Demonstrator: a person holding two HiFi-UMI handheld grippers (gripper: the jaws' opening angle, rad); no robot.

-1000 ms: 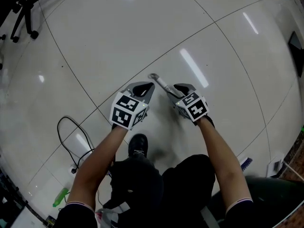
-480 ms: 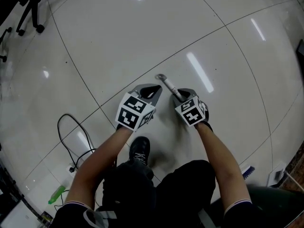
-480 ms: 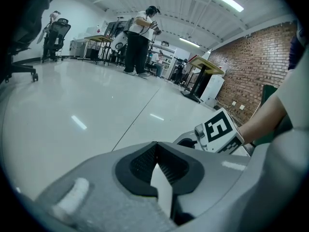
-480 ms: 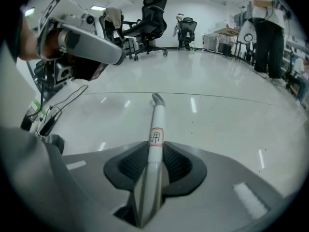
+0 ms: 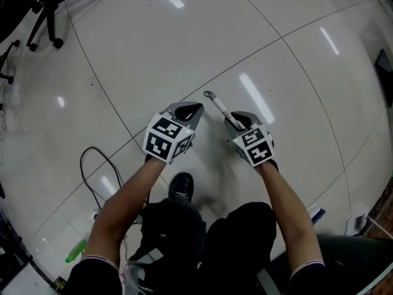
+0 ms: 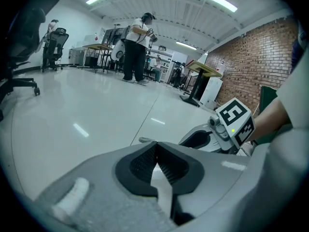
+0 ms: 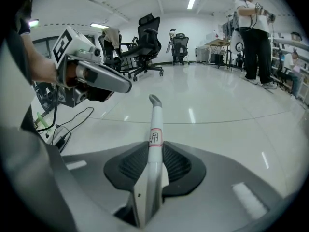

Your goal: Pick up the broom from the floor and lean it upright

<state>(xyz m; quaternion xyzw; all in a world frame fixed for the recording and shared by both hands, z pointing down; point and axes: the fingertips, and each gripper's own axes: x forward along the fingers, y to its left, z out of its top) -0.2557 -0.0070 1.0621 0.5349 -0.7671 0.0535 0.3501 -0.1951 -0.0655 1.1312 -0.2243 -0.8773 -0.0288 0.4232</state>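
The right hand-held gripper [image 5: 237, 120] has its jaws, which have just been closing, pressed on the slim pale-grey broom handle with a hooked end [image 5: 215, 104]. In the right gripper view the ribbed pads clamp the broom handle [image 7: 154, 124] from both sides, just behind its red-edged label. The hooked tip juts out ahead of the jaws, above the glossy white tiled floor [image 5: 184, 42]. A grip this near the tip looks meant to raise this end first while the far end pivots low down. The shaft runs back beneath this gripper and its forearm, and the blue bristles [image 5: 317, 213] showing behind it are probably the broom's head. The left hand-held gripper [image 5: 188, 110], just beside the right one, has its jaws together on nothing. It seems placed to take a second hold on the shaft once it tilts up. Ahead of both grippers the floor lies wide and bare, so there is ample room to swing the handle upward. The black office chairs [image 5: 55, 5] stand well apart, ahead and to the left. The looped black cable [image 5: 92, 165] lies behind and left of the left gripper, and a black shoe [image 5: 179, 187] sits close behind, between the two. Nothing to lean the broom against shows near either gripper.
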